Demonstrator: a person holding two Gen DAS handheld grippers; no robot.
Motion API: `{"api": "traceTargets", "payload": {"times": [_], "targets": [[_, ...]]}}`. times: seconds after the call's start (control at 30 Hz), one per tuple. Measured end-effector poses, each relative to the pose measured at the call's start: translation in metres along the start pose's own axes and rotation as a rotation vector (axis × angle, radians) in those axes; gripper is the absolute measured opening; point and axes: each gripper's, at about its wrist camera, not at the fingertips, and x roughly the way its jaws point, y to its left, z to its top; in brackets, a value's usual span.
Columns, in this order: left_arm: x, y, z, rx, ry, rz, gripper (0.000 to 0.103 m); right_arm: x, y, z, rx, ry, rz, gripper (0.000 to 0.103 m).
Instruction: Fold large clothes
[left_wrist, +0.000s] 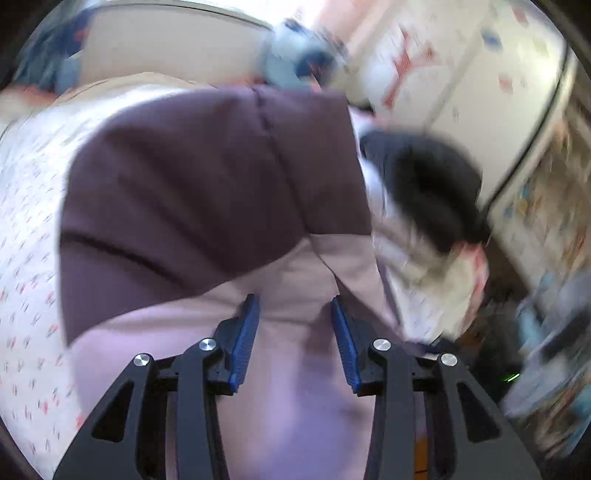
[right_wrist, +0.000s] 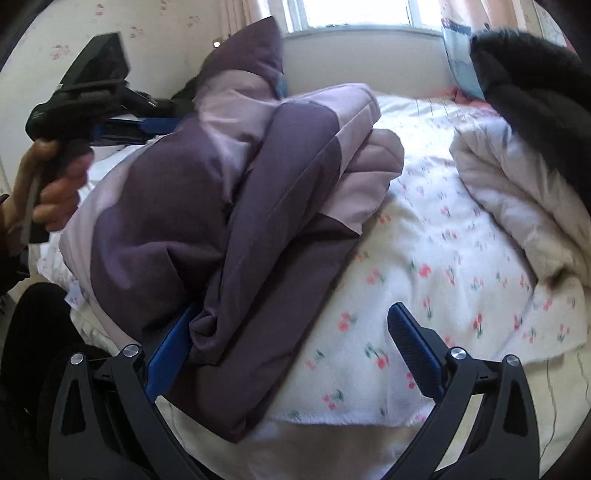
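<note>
A big padded garment (right_wrist: 229, 192) in dark purple and lilac lies bunched in folds on the flowered bed sheet (right_wrist: 424, 277). My right gripper (right_wrist: 291, 310) stands wide open at its near end. A dark purple fold rests against the left pad (right_wrist: 166, 354), while the right pad hangs over bare sheet. In the left wrist view, which is blurred, the garment (left_wrist: 207, 177) fills the middle. My left gripper (left_wrist: 293, 299) is open over its lilac part with nothing pinched. From the right wrist view a hand (right_wrist: 59, 195) holds that left gripper (right_wrist: 155, 127), its fingertips hidden behind the garment.
A white quilt (right_wrist: 509, 206) with a black furry piece (right_wrist: 535, 92) on it lies at the right of the bed. A window (right_wrist: 354, 14) and its sill are behind. The bed's near edge runs under my right gripper. Patterned cupboards (left_wrist: 461, 74) stand beyond.
</note>
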Motion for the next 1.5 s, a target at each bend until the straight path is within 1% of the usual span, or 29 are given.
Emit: {"api": "traceTargets", "payload": {"times": [0.07, 0.13, 0.2, 0.33, 0.37, 0.47, 0.53, 0.6, 0.63, 0.67, 0.7, 0.73, 0.77, 0.8, 0.83, 0.87, 0.97, 1.0, 1.03, 1.07, 1.1, 1.13, 1.17, 1.2, 1.27, 1.3, 1.33, 1.43, 1.5], "targets": [[0.020, -0.026, 0.001, 0.100, 0.047, 0.039, 0.044, -0.006, -0.010, -0.006, 0.019, -0.005, -0.014, 0.096], [0.029, -0.041, 0.000, 0.168, 0.076, 0.083, 0.044, -0.030, -0.009, -0.005, 0.016, -0.082, -0.073, 0.096], [0.038, -0.050, -0.003, 0.221, 0.085, 0.121, 0.044, -0.054, 0.001, 0.002, 0.011, -0.181, -0.086, 0.096], [0.034, -0.044, -0.009, 0.208, 0.062, 0.110, 0.044, -0.069, 0.016, 0.010, -0.036, -0.236, -0.128, 0.096], [0.032, -0.042, -0.012, 0.212, 0.056, 0.116, 0.044, -0.074, 0.014, 0.008, -0.021, -0.251, -0.151, 0.096], [0.031, -0.046, -0.016, 0.220, 0.047, 0.132, 0.044, -0.094, 0.001, 0.002, 0.059, -0.324, -0.162, 0.096], [0.031, -0.048, -0.015, 0.234, 0.044, 0.155, 0.044, -0.102, 0.001, 0.005, 0.075, -0.348, -0.128, 0.096], [0.034, -0.054, -0.013, 0.243, 0.039, 0.171, 0.044, -0.094, 0.010, 0.015, 0.031, -0.324, -0.076, 0.096], [0.033, -0.054, -0.014, 0.241, 0.034, 0.174, 0.044, -0.081, 0.014, 0.020, 0.020, -0.279, -0.043, 0.096], [0.030, -0.053, -0.016, 0.236, 0.027, 0.175, 0.044, -0.068, 0.015, 0.023, 0.025, -0.228, -0.046, 0.096], [0.027, -0.051, -0.015, 0.228, 0.022, 0.172, 0.044, -0.036, 0.010, 0.023, 0.046, -0.103, -0.068, 0.096], [0.022, -0.048, -0.016, 0.216, 0.016, 0.164, 0.044, -0.018, 0.009, 0.020, 0.059, -0.043, -0.071, 0.096], [0.014, -0.046, -0.015, 0.198, 0.010, 0.141, 0.044, 0.004, 0.001, 0.011, 0.096, 0.010, -0.037, 0.096], [0.008, -0.043, -0.015, 0.183, 0.012, 0.115, 0.045, 0.013, -0.008, 0.005, 0.152, 0.025, 0.008, 0.096], [-0.001, -0.038, -0.015, 0.154, 0.013, 0.083, 0.046, 0.014, -0.012, 0.002, 0.177, 0.029, 0.026, 0.096], [-0.012, -0.031, -0.016, 0.119, 0.003, 0.067, 0.046, 0.012, -0.014, 0.001, 0.180, 0.033, 0.023, 0.096], [-0.054, 0.006, -0.025, -0.035, -0.059, 0.064, 0.047, 0.005, 0.000, 0.010, 0.102, 0.042, -0.059, 0.096], [-0.068, 0.026, -0.032, -0.115, -0.073, 0.054, 0.050, 0.005, 0.002, 0.012, 0.087, 0.045, -0.069, 0.096], [-0.075, 0.038, -0.039, -0.153, -0.072, 0.049, 0.053, 0.004, 0.004, 0.014, 0.074, 0.050, -0.078, 0.096], [-0.080, 0.049, -0.047, -0.179, -0.067, 0.065, 0.054, 0.004, 0.006, 0.016, 0.064, 0.052, -0.087, 0.096], [-0.081, 0.056, -0.052, -0.191, -0.057, 0.094, 0.059, 0.003, 0.009, 0.017, 0.062, 0.053, -0.090, 0.096], [-0.081, 0.066, -0.060, -0.217, -0.038, 0.121, 0.060, 0.001, 0.010, 0.018, 0.064, 0.052, -0.093, 0.096], [-0.079, 0.075, -0.068, -0.252, -0.021, 0.106, 0.063, -0.002, 0.012, 0.019, 0.065, 0.050, -0.095, 0.096], [-0.076, 0.082, -0.074, -0.290, -0.014, 0.075, 0.068, -0.004, 0.012, 0.019, 0.070, 0.047, -0.090, 0.096], [-0.070, 0.087, -0.081, -0.339, -0.001, 0.011, 0.072, -0.007, 0.009, 0.016, 0.091, 0.049, -0.079, 0.096], [-0.066, 0.085, -0.083, -0.336, -0.002, -0.004, 0.077, -0.006, 0.011, 0.016, 0.092, 0.052, -0.080, 0.096], [-0.063, 0.080, -0.082, -0.319, 0.000, 0.003, 0.080, -0.007, 0.011, 0.017, 0.090, 0.053, -0.082, 0.096], [-0.052, 0.064, -0.078, -0.252, 0.039, 0.049, 0.090, -0.005, 0.019, 0.025, 0.055, 0.057, -0.113, 0.096], [-0.049, 0.059, -0.076, -0.232, 0.062, 0.069, 0.095, -0.011, 0.029, 0.029, 0.003, 0.038, -0.159, 0.096]]}}
